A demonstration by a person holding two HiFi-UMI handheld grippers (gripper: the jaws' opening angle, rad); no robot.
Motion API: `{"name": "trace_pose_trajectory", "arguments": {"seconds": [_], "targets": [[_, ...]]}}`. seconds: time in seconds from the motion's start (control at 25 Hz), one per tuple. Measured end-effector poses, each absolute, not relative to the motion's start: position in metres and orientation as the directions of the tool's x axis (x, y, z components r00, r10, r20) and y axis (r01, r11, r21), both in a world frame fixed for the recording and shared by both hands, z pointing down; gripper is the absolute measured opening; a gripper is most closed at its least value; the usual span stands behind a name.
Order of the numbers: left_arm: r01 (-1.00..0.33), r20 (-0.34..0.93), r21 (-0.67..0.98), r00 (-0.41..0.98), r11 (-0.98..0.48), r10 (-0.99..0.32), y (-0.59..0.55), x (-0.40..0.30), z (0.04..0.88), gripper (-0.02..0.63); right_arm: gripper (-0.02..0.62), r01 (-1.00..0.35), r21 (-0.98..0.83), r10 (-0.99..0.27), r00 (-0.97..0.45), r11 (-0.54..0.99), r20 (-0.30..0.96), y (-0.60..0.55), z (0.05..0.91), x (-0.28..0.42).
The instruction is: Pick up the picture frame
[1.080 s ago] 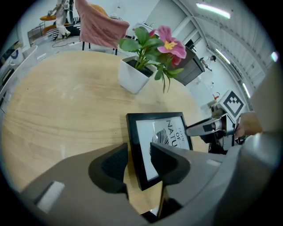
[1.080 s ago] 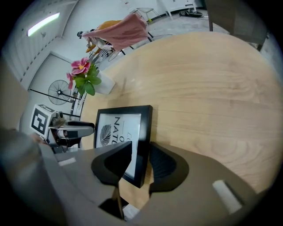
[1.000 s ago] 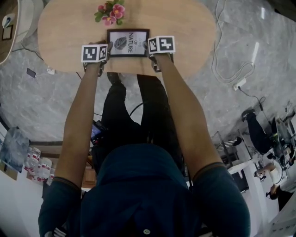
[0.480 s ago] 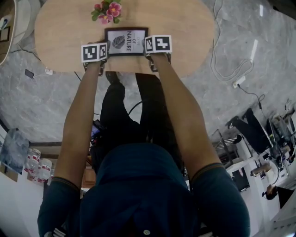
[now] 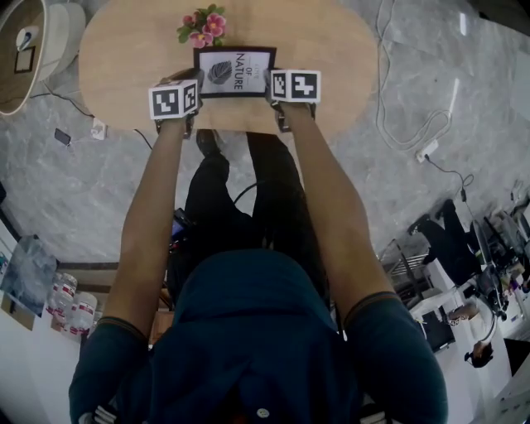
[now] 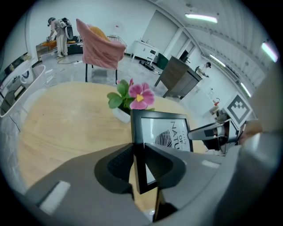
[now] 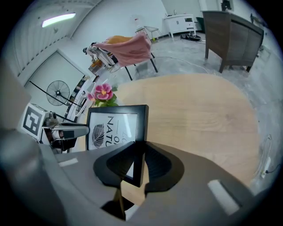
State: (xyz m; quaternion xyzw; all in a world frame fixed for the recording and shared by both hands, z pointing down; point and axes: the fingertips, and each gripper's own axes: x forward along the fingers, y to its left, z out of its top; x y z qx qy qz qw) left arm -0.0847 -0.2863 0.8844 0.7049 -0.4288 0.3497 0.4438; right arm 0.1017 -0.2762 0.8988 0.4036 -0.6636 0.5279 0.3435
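Note:
A black picture frame (image 5: pixel 234 71) with a leaf print hangs over the oval wooden table (image 5: pixel 331 58), held by its two side edges. My left gripper (image 5: pixel 193 86) is shut on the left edge; in the left gripper view the frame (image 6: pixel 161 132) stands clamped edge-on in that gripper (image 6: pixel 138 165). My right gripper (image 5: pixel 272 84) has the right edge between its jaws, which are closing, and its pads press on the frame (image 7: pixel 116 128) in the right gripper view (image 7: pixel 138 165). Both grippers point steeply down.
A small pot of pink flowers (image 5: pixel 201 25) stands just beyond the frame, close to its top-left corner. Cables and a power strip (image 5: pixel 428 149) lie on the marble floor to the right. A chair draped in pink cloth (image 6: pixel 99 46) is behind the table.
Both grippers have closed on the frame's side edges and risen with it, so the frame now hangs above the tabletop instead of lying on it.

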Motion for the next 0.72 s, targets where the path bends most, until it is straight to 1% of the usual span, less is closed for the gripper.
{"name": "trace_pose_trajectory", "arguments": {"seconds": [0.36, 0.72], "targets": [[-0.896, 0.758, 0.319, 0.437, -0.31, -0.484, -0.312, -0.077, 0.756, 0.072, 0.083, -0.905, -0.392, -0.409, -0.425, 0.166, 0.808, -0.299, 0.773, 0.11], [-0.879, 0.615, 0.268, 0.472, -0.395, -0.632, -0.33, -0.078, 0.626, 0.072, 0.083, -0.912, -0.334, -0.611, -0.408, 0.238, 0.678, -0.313, 0.64, 0.109]]}}
